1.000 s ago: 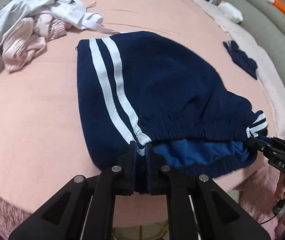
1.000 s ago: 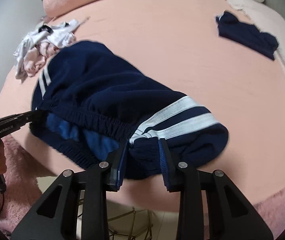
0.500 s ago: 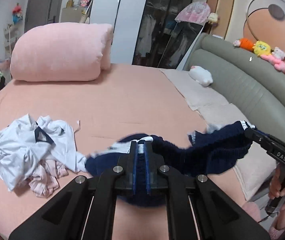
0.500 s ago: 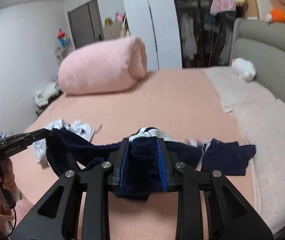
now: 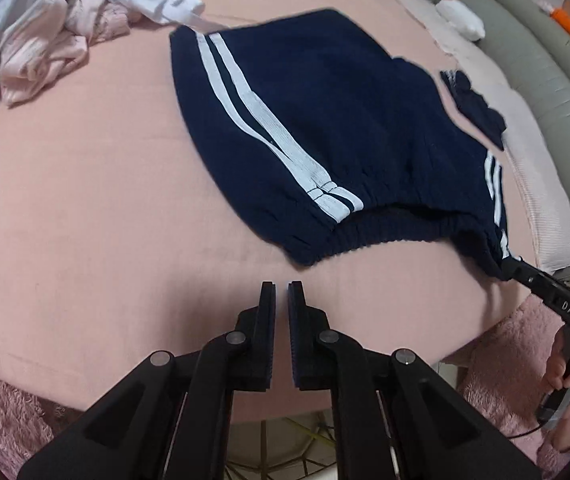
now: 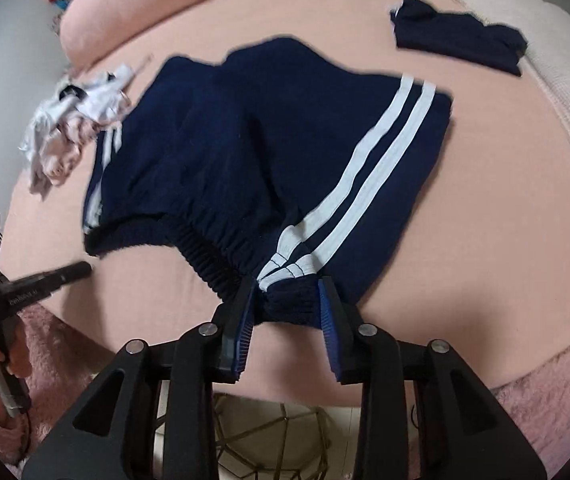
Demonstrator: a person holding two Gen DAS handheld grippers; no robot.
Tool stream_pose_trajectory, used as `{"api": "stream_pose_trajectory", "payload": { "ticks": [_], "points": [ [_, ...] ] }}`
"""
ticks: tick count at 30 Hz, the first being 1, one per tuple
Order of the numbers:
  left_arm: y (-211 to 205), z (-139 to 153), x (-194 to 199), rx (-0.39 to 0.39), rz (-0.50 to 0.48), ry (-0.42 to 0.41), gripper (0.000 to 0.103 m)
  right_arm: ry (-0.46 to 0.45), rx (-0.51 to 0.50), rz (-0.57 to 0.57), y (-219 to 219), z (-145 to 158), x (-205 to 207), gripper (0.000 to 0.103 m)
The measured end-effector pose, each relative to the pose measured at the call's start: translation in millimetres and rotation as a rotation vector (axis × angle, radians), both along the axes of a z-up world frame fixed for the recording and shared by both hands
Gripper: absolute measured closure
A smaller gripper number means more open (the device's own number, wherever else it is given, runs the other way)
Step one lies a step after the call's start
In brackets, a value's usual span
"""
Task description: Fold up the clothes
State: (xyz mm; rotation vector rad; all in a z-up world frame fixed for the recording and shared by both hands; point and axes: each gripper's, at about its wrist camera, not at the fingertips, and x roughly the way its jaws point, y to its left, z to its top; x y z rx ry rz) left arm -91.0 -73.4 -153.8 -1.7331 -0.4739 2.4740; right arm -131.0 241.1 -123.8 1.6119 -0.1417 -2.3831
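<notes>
Navy shorts [image 5: 325, 120] with white side stripes lie flat on the pink bed [image 5: 85, 200], waistband toward me. My left gripper [image 5: 281, 292] hovers over bare sheet just short of the waistband, shut with nothing between its fingers. In the right wrist view its tip [image 6: 81, 270] stands clear of the shorts [image 6: 285, 152]. My right gripper [image 6: 287, 292] has the striped waistband corner bunched between its pads, and its jaws are opening. The left wrist view shows the right gripper [image 5: 521, 274] at that same corner.
A heap of white and pink clothes [image 5: 45, 32] lies at the far left of the bed. A small navy garment [image 6: 457, 40] sits at the far right near a pale blanket. A pink rolled quilt [image 6: 133, 4] is behind. Fuzzy pink fabric [image 5: 505, 360] hangs along the bed's near edge.
Half a second ago both grippers held the shorts up in the air. Now the shorts lie spread on the bed, and my left gripper has let go and drawn back.
</notes>
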Motion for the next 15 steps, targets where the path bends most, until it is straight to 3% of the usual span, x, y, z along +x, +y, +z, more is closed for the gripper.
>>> {"api": "stream_pose_trajectory", "payload": {
  "ticks": [4, 6, 7, 8, 11, 13, 14, 15],
  "points": [
    [1, 12, -10, -0.036, -0.018, 0.052, 0.092, 0.076, 0.084, 0.035, -8, 14, -10, 0.065],
    [11, 15, -18, -0.065, -0.054, 0.064, 0.076, 0.092, 0.117, 0.048, -17, 14, -9, 0.062],
    [16, 15, -21, -0.074, -0.07, 0.065, 0.058, 0.097, 0.141, 0.052, -21, 11, -9, 0.062],
    [20, 11, -24, -0.084, -0.079, 0.06, 0.055, 0.102, 0.165, 0.057, -26, 8, -9, 0.062],
    [32, 0, -31, -0.12, -0.091, 0.049, 0.057, 0.092, 0.231, 0.087, -33, -12, -14, 0.062],
    [35, -4, -33, -0.152, -0.087, 0.065, 0.068, 0.094, 0.24, 0.08, -29, -22, -16, 0.063],
    [35, -3, -33, -0.164, -0.081, 0.074, 0.075, 0.105, 0.239, 0.064, -24, -22, -15, 0.074],
    [34, 2, -32, -0.169, -0.069, 0.087, 0.077, 0.122, 0.255, 0.051, -22, -19, -14, 0.076]
  ]
}}
